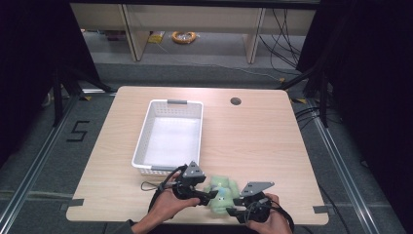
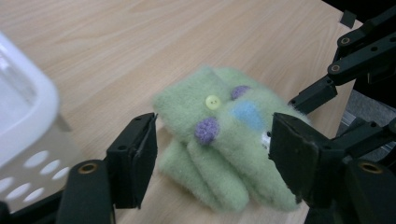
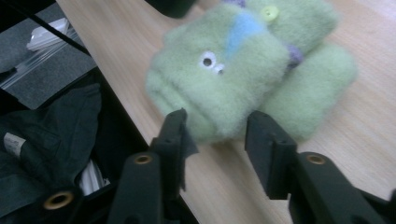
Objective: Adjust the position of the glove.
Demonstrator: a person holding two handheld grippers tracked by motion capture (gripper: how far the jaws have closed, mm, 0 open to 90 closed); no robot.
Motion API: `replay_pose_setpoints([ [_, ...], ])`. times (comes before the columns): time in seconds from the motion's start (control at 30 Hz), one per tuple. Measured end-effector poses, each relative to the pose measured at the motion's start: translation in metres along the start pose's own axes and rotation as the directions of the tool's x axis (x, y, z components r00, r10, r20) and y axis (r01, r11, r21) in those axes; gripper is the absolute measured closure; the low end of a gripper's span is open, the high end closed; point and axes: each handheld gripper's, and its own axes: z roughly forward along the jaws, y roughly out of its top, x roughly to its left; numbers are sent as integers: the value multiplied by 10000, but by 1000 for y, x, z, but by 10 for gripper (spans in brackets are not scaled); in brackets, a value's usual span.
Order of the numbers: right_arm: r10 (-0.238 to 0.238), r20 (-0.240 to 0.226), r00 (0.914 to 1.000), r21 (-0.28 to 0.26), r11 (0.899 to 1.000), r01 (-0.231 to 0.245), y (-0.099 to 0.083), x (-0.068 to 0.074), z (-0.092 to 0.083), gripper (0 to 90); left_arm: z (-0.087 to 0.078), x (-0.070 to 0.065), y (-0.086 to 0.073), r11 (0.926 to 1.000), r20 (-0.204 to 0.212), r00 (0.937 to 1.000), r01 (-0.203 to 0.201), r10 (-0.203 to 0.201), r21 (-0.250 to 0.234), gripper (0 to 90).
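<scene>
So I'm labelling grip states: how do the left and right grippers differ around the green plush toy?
The left gripper straddles the green plush toy with wide jaws; the right gripper stands narrower at the toy's edge. The left's jaws flank the body, the right's only its end. Both are open, neither pressing it.

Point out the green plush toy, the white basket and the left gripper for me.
green plush toy (image 2: 224, 135), left gripper view, its fuzzy body.
white basket (image 1: 146, 127), high view, left rim.
left gripper (image 1: 207, 196), high view, between its fingertips.

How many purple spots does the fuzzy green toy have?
2 show: one purple spot below the yellow button, another to the button's right above the blue patch. More may be hidden underneath.
</scene>
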Motion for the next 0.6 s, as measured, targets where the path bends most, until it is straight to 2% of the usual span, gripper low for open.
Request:
replay_pose_setpoints([
  [0.03, 108, -102, 9999, 133, 9999, -106, 0, 0, 1, 640, 3, 0, 0, 10000, 63, 10000, 15, -16, 26, 366],
  [0.07, 60, -149, 9999, 115, 9999, -58, -1, -3, 3, 677, 8, 0, 0, 9996, 143, 9997, -213, 211, 179, 419],
  [0.1, -25, -175, 9998, 113, 9999, 27, -1, -5, 3, 701, 10, 0, 0, 9996, 327, 9994, -78, 70, 256, 443],
  [0.27, -121, -290, 9995, -100, 9999, 118, -3, -6, 2, 791, 13, -1, -1, 9972, 445, 9979, -495, 470, 560, 558],
  [0.3, -232, -340, 9992, -2, 9997, 232, -2, -6, -1, 811, 14, -1, -1, 9966, 491, 9977, -504, 472, 656, 629],
  [0.37, -353, -320, 9989, 22, 9994, 354, -1, -7, -2, 844, 15, 0, -3, 9975, 858, 9963, -153, 94, 686, 704],
  [0.47, -492, -301, 9983, 27, 9988, 493, -1, -8, -3, 857, 15, -1, -5, 9973, 774, 9968, -247, 194, 689, 771],
  [0.6, -482, -334, 9983, -208, 9987, 475, 0, -8, -4, 868, 11, -4, -4, 9972, 765, 9962, -456, 410, 588, 792],
])
